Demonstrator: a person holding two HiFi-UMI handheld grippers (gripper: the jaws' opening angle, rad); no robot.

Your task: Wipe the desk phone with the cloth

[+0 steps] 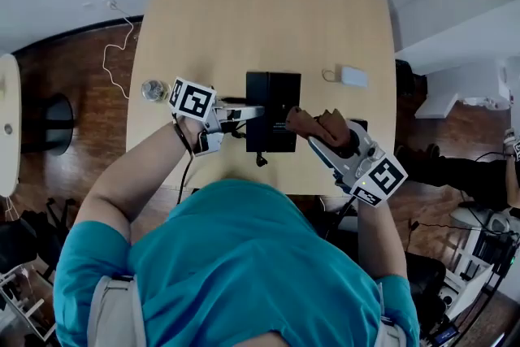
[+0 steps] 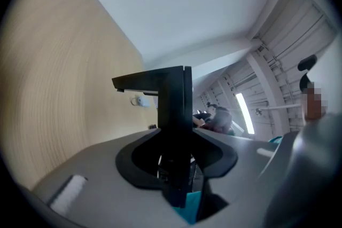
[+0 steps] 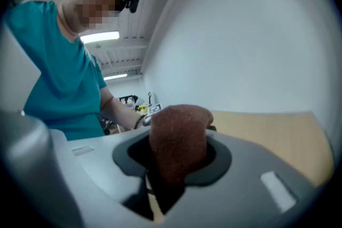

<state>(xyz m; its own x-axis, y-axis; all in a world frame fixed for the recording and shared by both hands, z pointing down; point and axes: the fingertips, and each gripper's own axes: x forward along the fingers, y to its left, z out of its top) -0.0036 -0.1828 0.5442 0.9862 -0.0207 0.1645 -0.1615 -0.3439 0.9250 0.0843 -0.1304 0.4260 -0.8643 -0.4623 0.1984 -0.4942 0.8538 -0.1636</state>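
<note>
The black desk phone (image 1: 275, 106) is over the near middle of the wooden table (image 1: 244, 12). My left gripper (image 1: 252, 111) is shut on the phone's left edge. In the left gripper view the phone (image 2: 173, 99) rises dark and edge-on from between the jaws of that gripper (image 2: 176, 171), seemingly lifted off the tabletop. My right gripper (image 1: 315, 132) is just right of the phone, shut on a brown cloth (image 1: 318, 123) whose bunched end reaches the phone's right edge. In the right gripper view the cloth (image 3: 179, 139) fills the gap of the gripper (image 3: 173, 173).
A small white device with a cable (image 1: 353, 76) lies on the table to the right of the phone. A round glass object (image 1: 152, 90) stands at the table's left edge by my left hand. A white cable (image 1: 118, 45) trails on the dark floor at left.
</note>
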